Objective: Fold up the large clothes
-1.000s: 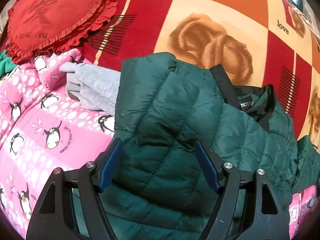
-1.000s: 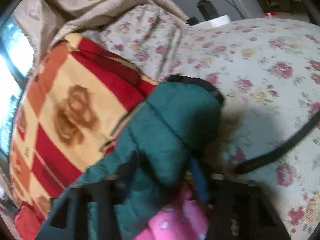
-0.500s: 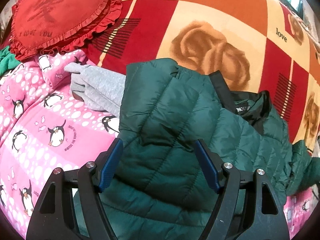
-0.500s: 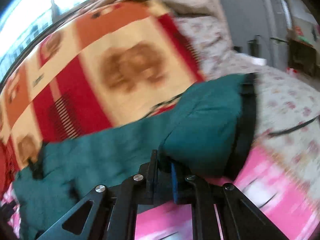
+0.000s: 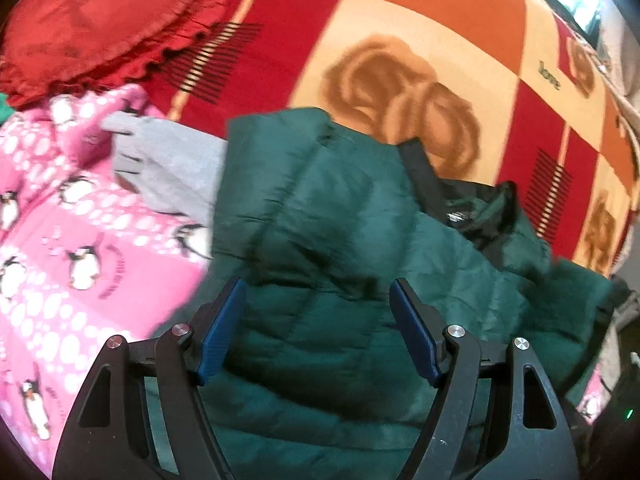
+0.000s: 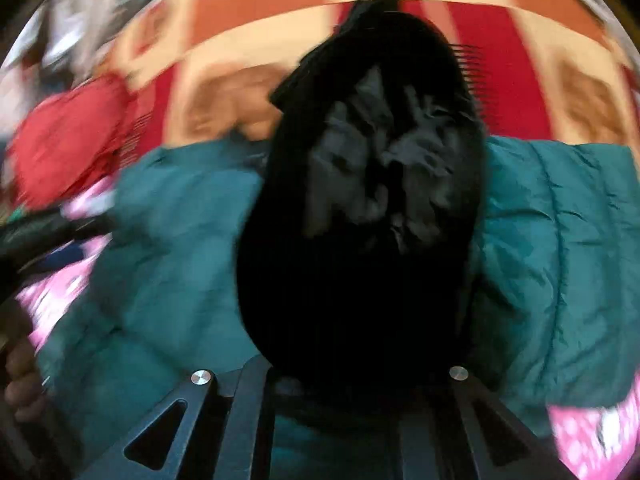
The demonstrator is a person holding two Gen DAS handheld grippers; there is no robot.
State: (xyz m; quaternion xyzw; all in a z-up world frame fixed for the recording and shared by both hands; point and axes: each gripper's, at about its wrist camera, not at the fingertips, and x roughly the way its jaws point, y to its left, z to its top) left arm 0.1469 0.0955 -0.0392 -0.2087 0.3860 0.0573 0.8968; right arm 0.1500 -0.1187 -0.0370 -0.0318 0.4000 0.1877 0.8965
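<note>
A: What's behind? B: Checked red-orange fleece blanket across the frame top; dark green quilted puffer jacket centre, on a pink penguin-print cover at left.

A: Grippers? B: Left gripper wide over the jacket, not pinching. Right gripper clamped on the jacket's black cuff.

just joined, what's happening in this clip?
A person with a handheld tool in each hand is folding a green puffer jacket on a bed covered in a pink penguin blanket and a red-and-orange blanket. The left tool hovers open over the jacket's quilted body, gripping nothing. The right tool is shut on a black-lined part of the jacket, held up close to its camera; that view is blurred.
</note>
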